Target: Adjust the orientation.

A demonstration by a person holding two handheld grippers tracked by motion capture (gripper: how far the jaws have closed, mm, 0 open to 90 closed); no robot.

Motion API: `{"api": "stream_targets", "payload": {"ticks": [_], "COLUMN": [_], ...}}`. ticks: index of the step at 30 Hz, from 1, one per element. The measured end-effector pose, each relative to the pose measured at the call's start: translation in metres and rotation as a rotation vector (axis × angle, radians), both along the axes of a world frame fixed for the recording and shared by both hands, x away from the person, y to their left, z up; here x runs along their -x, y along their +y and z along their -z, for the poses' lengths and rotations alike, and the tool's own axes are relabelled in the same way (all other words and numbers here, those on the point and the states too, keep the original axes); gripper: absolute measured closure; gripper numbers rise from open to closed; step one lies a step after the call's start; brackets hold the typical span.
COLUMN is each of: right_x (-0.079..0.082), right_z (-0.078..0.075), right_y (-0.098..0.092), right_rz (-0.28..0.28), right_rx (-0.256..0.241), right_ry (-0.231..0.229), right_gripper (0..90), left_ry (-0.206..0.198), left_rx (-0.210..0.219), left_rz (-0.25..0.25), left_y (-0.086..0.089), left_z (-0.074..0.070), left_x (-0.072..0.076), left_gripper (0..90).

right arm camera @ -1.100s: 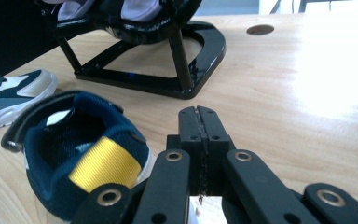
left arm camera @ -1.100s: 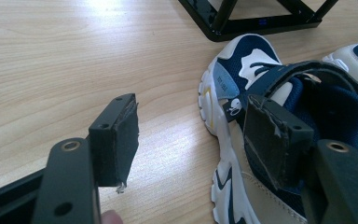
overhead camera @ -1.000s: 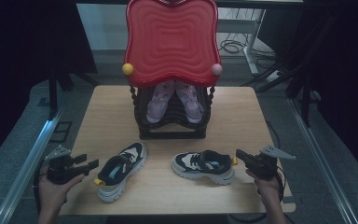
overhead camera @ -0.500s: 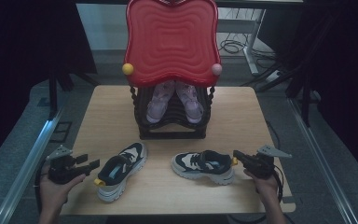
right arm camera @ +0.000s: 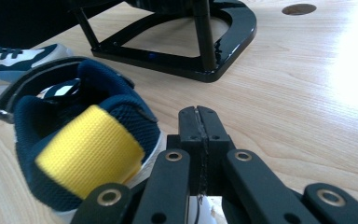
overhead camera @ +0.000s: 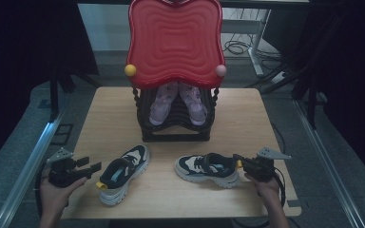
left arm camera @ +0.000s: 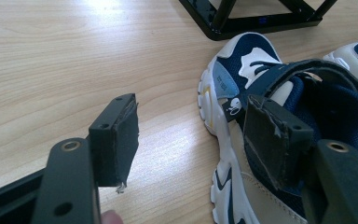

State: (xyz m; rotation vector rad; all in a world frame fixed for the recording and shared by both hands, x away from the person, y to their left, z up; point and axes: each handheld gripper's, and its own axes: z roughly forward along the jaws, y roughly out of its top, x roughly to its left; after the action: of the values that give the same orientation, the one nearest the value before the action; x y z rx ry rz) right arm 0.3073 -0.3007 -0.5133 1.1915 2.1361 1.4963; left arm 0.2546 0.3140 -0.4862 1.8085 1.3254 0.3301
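The left claw (overhead camera: 94,166) has edged closer to the left sneaker (overhead camera: 122,173), jaws spread beside its heel. The right claw (overhead camera: 236,157), clenched empty, sits just behind the right sneaker (overhead camera: 207,168) on the surface (overhead camera: 247,118).

The red tray (overhead camera: 175,42) hides the pink shoes' (overhead camera: 178,102) upper parts.

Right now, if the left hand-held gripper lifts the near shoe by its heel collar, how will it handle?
The shoe is probably light. Its padded mesh collar likely squashes, so the toe may droop. The left hand-held gripper stands open.
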Motion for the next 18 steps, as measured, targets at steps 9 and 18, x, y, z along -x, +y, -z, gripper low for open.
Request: {"api": "stream_targets", "payload": {"ticks": [9,18], "right_x": [0.009,0.02], "right_z": [0.0,-0.002], "right_y": [0.004,0.009], "right_rz": [0.002,0.008], "right_rx": [0.013,0.02], "right_ry": [-0.009,-0.008], "right_gripper": [90.0,90.0], "left_ry": [-0.003,-0.003], "left_rx": [0.001,0.0], "left_rz": [-0.004,-0.007], "left_y": [0.002,0.003], "left_z": [-0.001,-0.001], "left_x": [0.001,0.001], "left_gripper": [35.7,35.7]}}
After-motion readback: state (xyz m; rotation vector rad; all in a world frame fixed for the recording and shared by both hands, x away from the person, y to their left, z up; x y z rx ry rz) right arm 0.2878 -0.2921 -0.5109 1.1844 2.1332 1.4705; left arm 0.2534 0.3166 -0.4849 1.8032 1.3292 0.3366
